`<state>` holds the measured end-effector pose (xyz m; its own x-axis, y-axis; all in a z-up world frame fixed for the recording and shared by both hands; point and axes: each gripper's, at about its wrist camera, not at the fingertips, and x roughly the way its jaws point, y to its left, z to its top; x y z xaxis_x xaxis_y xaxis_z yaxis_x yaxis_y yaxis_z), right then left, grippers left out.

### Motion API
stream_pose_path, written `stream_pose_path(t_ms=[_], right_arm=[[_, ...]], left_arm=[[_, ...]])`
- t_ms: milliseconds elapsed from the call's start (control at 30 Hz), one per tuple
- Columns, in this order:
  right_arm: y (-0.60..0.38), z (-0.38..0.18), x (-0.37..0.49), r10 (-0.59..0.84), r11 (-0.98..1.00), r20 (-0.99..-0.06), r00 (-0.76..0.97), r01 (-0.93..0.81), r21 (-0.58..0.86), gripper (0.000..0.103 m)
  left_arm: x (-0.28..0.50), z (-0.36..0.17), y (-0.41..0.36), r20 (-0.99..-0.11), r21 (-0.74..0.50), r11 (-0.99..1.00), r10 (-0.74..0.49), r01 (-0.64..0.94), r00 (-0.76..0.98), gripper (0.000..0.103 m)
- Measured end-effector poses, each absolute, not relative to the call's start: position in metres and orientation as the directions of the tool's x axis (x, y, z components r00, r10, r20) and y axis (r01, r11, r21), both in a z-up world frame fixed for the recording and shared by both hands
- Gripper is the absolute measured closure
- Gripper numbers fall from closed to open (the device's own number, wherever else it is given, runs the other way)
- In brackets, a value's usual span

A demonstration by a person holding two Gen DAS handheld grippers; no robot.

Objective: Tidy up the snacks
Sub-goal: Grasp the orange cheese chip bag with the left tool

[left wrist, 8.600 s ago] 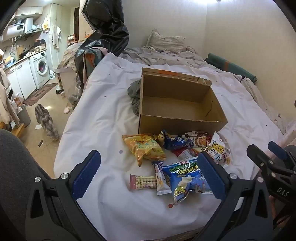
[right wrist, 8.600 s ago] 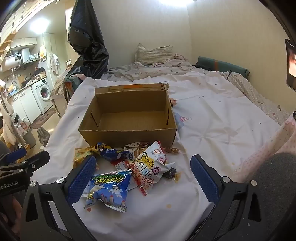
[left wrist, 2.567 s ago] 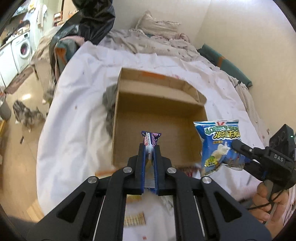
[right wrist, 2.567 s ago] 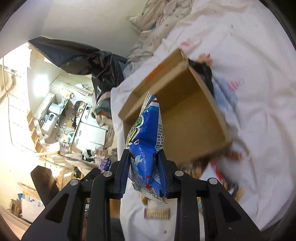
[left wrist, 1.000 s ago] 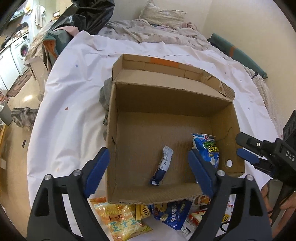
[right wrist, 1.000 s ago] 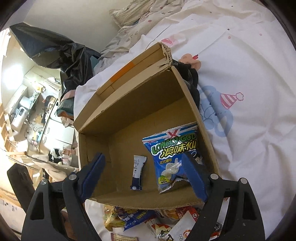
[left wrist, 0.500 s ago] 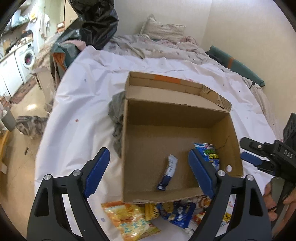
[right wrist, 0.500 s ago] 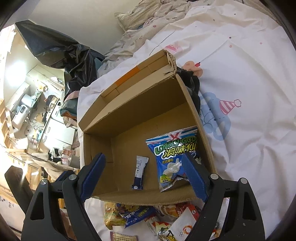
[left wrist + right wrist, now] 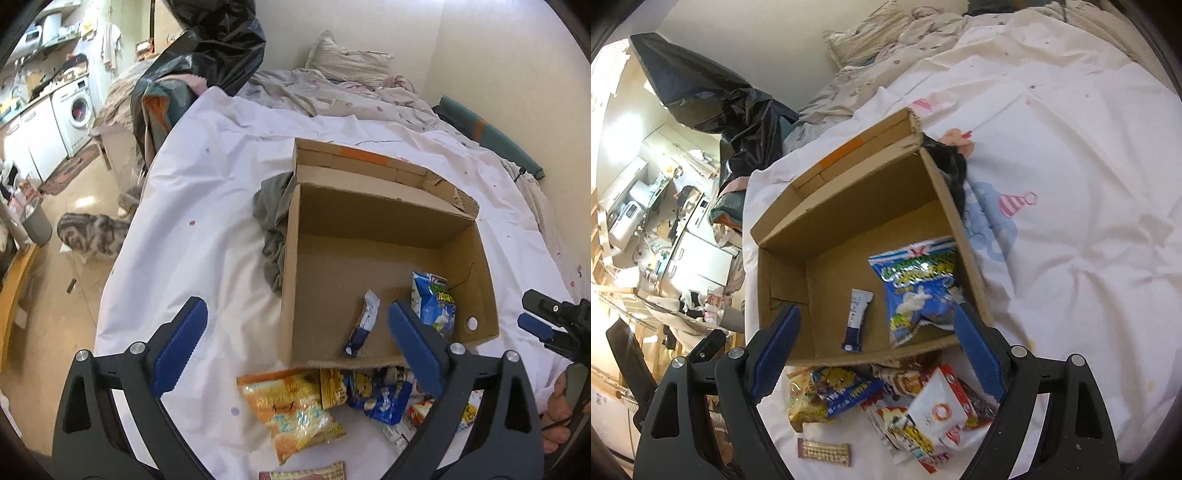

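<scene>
An open cardboard box (image 9: 291, 258) (image 9: 798, 221) stands on the white bedsheet. Inside it lie a blue snack bag (image 9: 434, 302) (image 9: 919, 280) and a slim blue-and-white stick pack (image 9: 364, 325) (image 9: 857, 314). Loose snacks lie in front of the box: an orange-yellow bag (image 9: 295, 410), a blue pack (image 9: 380, 398) (image 9: 846, 391), a white pack with a ring (image 9: 938, 410) and a wafer bar (image 9: 823, 451). My left gripper (image 9: 299, 347) hovers over the box's near left corner, its jaws opening with nothing between them. My right gripper (image 9: 875, 354) hangs open and empty above the box's near wall.
A grey cloth (image 9: 275, 221) is bunched against the box's left side. A black plastic bag (image 9: 218, 40) stands at the bed's far left. A striped cat (image 9: 92, 234) is on the floor beside the bed. Pillows (image 9: 343, 62) lie at the head.
Both grippers have drawn back and up from the box, so more of the loose snacks in front shows. The left jaws stand wider. Both packs stay lying in the box.
</scene>
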<state>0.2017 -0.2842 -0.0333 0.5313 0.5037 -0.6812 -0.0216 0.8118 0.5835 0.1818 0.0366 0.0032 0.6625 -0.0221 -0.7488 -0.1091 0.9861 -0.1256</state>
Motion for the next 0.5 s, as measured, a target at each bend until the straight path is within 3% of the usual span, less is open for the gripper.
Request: stream_pose_path(t_ms=[500], right_arm=[[-0.291,-0.044,0.161,0.477,0.831,-0.725,0.498,0.013,0.556,0.016]], left_arm=[[0.148,-0.013,0.053,-0.791,-0.171,0.971,-0.033,-0.169,0.611,0.006]])
